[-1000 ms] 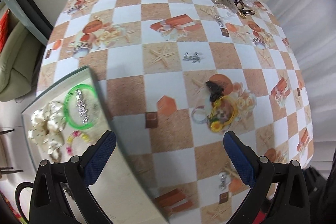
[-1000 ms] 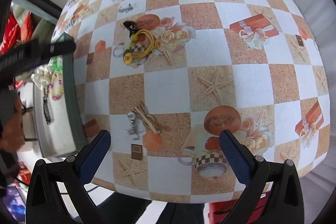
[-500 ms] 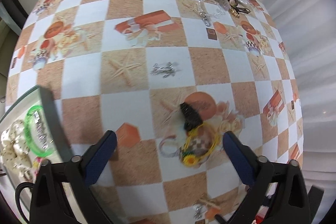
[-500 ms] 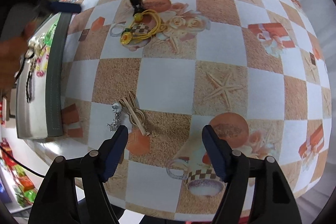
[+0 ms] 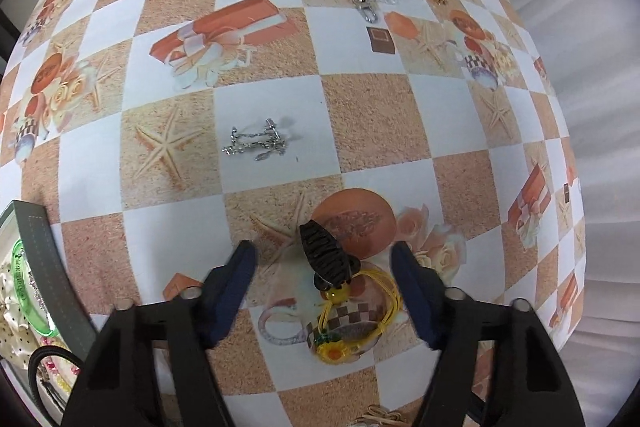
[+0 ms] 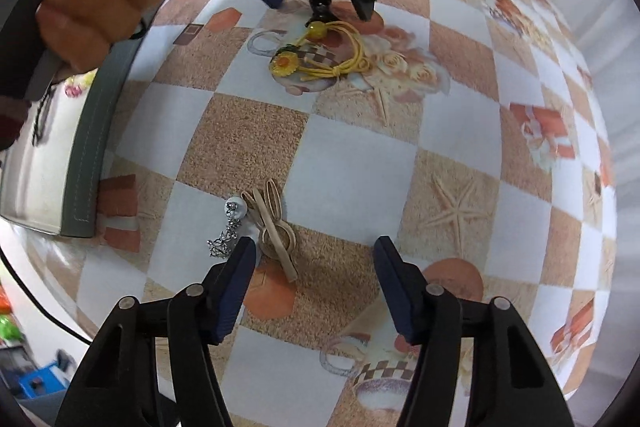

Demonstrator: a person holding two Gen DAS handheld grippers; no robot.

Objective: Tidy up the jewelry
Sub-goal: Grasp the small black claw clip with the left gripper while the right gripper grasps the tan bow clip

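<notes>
Left gripper [image 5: 322, 267] spread wide, straddling a black hair claw [image 5: 326, 259] that lies between the blue pads untouched, on the checkered tablecloth [image 5: 272, 99]. Touching the claw's near end, a yellow hair tie with a sunflower charm [image 5: 354, 327]. Farther toward the far edge, a silver chain [image 5: 256, 141] on a white square. At the left edge, a grey tray [image 5: 48, 267] holding a green bangle [image 5: 22, 291]. Right gripper [image 6: 314, 271] also wide, gripping nothing, just above a beige bunny-ear clip [image 6: 274, 223] with a silver pearl earring [image 6: 228, 227] just beside its left pad.
</notes>
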